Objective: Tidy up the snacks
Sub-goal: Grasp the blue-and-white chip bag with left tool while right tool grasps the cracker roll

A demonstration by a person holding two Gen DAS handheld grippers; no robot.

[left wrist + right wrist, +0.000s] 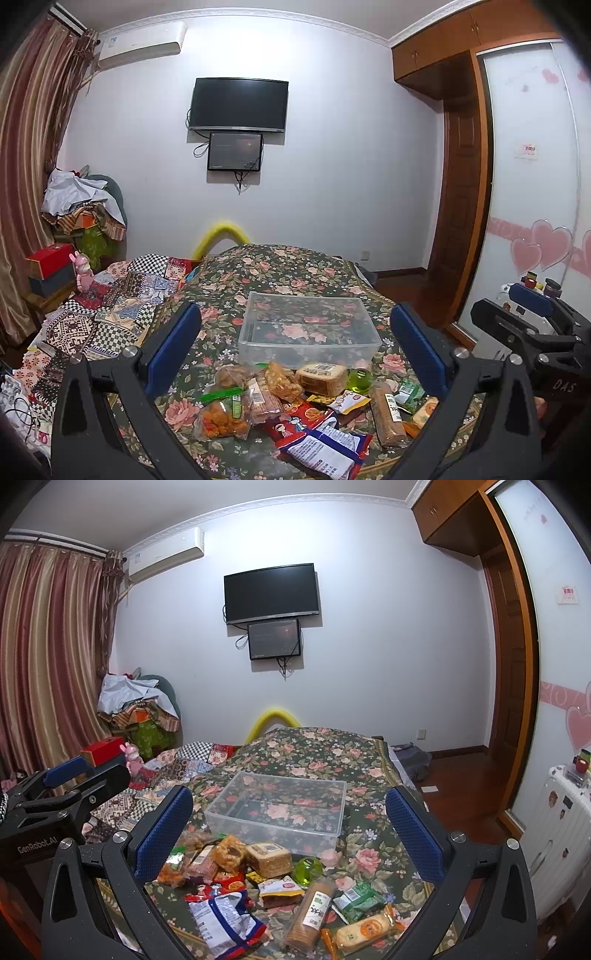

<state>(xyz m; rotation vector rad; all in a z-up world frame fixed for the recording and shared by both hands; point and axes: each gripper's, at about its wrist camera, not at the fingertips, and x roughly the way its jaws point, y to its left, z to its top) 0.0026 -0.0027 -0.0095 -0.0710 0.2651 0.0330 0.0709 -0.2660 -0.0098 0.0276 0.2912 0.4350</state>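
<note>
Several wrapped snacks lie in a loose pile on a floral cloth. They include a white-blue-red bag (325,448) (225,919), a tube of round biscuits (388,413) (312,912), a square cake pack (321,376) (267,856) and a green jelly cup (359,380) (308,870). An empty clear plastic box (310,325) (277,806) stands just behind them. My left gripper (295,343) is open above the pile's near side, holding nothing. My right gripper (290,827) is open over the pile too, empty. Each gripper shows at the edge of the other's view.
The floral cloth (280,266) covers a raised surface, with a patchwork quilt (110,306) to its left. A white suitcase (561,830) stands at the right by a sliding wardrobe door. Clothes are piled on a chair (140,709) at the back left.
</note>
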